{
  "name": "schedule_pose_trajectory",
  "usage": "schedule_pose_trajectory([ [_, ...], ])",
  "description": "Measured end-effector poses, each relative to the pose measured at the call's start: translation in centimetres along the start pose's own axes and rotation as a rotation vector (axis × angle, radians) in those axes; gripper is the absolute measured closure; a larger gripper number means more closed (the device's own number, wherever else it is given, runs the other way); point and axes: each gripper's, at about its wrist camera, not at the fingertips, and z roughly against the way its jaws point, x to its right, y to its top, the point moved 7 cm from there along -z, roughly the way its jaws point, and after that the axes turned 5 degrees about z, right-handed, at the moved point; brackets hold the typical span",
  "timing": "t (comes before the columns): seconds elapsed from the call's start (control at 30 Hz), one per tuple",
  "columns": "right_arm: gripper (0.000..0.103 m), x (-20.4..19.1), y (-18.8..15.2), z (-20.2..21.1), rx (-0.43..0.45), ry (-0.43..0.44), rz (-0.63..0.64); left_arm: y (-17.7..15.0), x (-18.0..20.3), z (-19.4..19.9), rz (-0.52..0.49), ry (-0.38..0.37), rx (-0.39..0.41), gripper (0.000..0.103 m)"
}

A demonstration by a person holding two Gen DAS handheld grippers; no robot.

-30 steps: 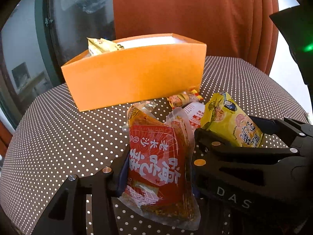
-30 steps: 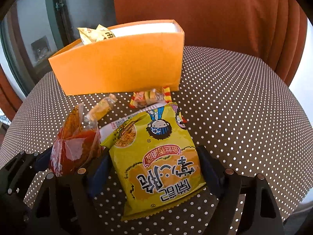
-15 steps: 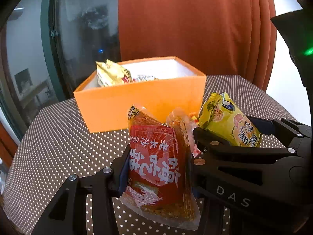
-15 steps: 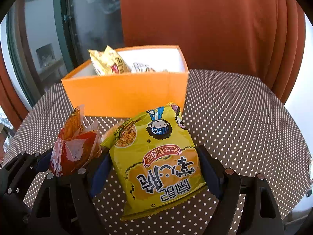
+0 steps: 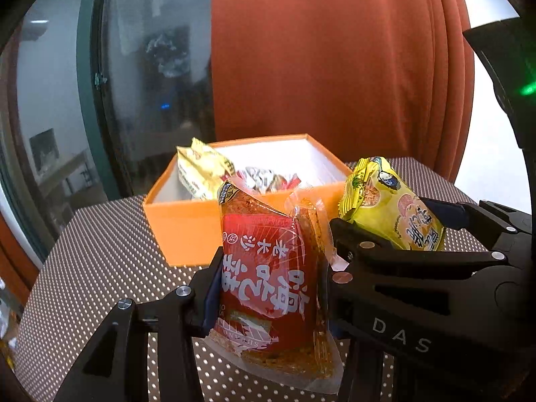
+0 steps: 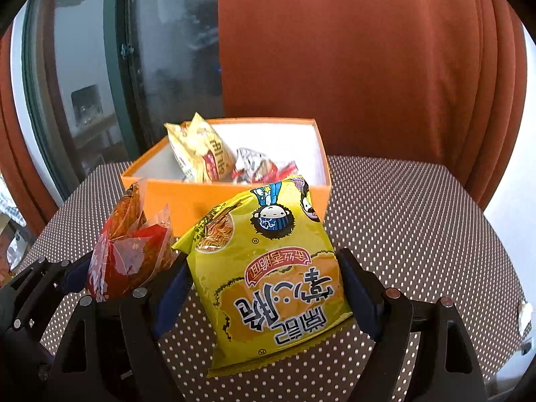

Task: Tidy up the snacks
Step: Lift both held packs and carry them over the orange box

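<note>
My left gripper (image 5: 269,288) is shut on a red snack packet (image 5: 268,274) and holds it upright above the table. Beside it on the right, my right gripper (image 6: 264,288) is shut on a yellow noodle-snack bag (image 6: 268,278), also lifted. Each view shows the other gripper's load: the yellow bag (image 5: 392,207) at the right, the red packet (image 6: 130,254) at the left. Behind both stands an open orange box (image 6: 227,197) with a white inside. It holds a gold packet (image 6: 201,150) and some silver and red wrappers (image 6: 261,167).
The round table (image 6: 402,221) has a brown cloth with white dots. An orange-red curtain (image 5: 335,60) hangs behind the box and a dark glass door (image 5: 147,77) stands at the back left. The table's right edge drops off near a white floor.
Both grippers have risen with their packets, so the views now look into the box. The small loose snacks by the box front have dropped out of sight behind the held packets.
</note>
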Motion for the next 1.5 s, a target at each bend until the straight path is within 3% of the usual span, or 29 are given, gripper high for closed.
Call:
schedule_pose_trajectory([
  [0.87,0.019,0.4,9.9,-1.8,0.164,0.024,-0.02,9.5,-1.9,-2.4,-0.014,0.055,0.141,0.053],
  [1.2,0.019,1.2,13.7,-4.2,0.222,0.037,-0.039,13.2,-3.0,-5.2,0.017,0.084,0.161,0.053],
  [1.5,0.019,1.6,16.3,-8.0,0.233,0.071,-0.064,15.0,-4.3,-9.0,0.05,0.126,0.132,0.053],
])
